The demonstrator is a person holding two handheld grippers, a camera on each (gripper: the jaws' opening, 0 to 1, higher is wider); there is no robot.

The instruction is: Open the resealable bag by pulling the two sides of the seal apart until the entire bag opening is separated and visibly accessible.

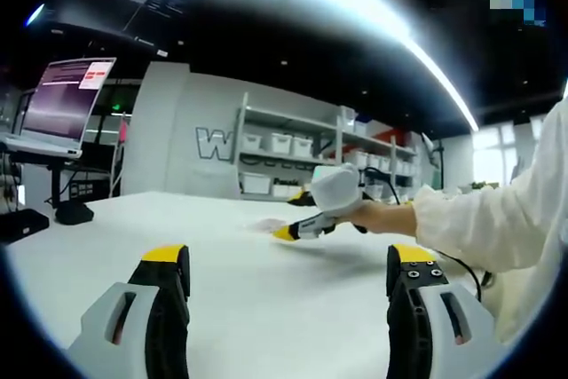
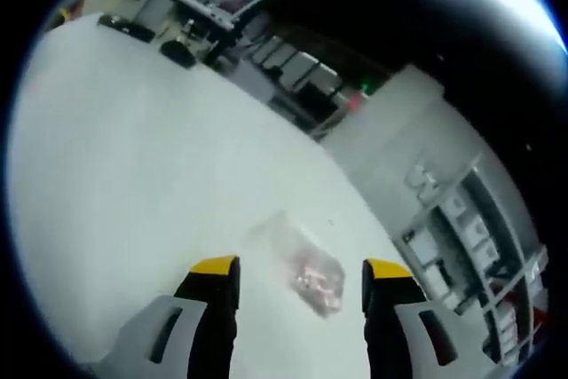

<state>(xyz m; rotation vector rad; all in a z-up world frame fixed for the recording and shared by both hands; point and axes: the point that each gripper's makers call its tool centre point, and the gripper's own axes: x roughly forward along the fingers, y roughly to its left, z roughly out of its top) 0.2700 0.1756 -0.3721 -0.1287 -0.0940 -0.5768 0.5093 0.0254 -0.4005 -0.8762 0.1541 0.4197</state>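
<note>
The left gripper [image 1: 288, 277] hangs above a bare white table [image 1: 240, 308], jaws spread wide with nothing between them; ahead of it stand a grey wall and bin-lined shelves [image 1: 293, 153], with a monitor [image 1: 67, 99] off to one side. The right gripper [image 2: 302, 277], jaws also parted and empty, hovers over the clear resealable bag [image 2: 306, 272], which lies flat on the table between and just ahead of its yellow tips.

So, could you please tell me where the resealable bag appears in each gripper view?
Left gripper view: the resealable bag is a faint clear patch lying flat on the white table, centre of the picture, just left of the right gripper.
Right gripper view: the bag lies low in the centre, ahead of the open jaws and between them.
Shared landmark: the white shelving with bins.
</note>
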